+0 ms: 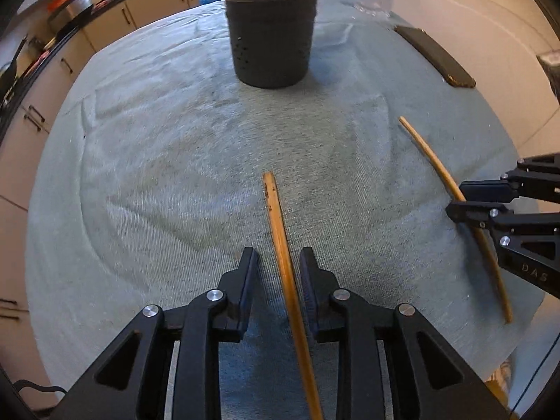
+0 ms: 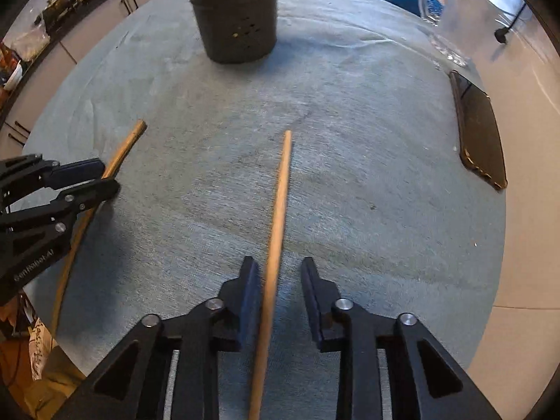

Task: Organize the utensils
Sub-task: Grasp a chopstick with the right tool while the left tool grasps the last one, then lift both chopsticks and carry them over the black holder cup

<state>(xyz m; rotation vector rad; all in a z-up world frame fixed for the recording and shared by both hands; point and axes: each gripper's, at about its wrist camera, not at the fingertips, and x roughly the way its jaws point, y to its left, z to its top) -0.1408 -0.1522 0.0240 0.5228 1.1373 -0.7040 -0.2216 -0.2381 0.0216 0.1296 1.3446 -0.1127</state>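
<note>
Wooden chopstick (image 1: 280,234) between left gripper (image 1: 279,262) pads, apparently ungripped

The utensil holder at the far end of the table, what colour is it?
Dark grey, almost black, with small drain holes low on its side. The utensil holder shows best in the right wrist view.

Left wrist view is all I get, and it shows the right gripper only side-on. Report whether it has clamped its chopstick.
Observer: Not clamped. The right gripper is open, and the chopstick lies on the cloth between its jaws.
Operator: Give me the offset.
Observer: The stick sits close against the finger on the view's left, with a wide gap on the other side.
Operator: Say where it points.
Observer: Its far tip aims roughly at the black holder, slightly to its right.
</note>
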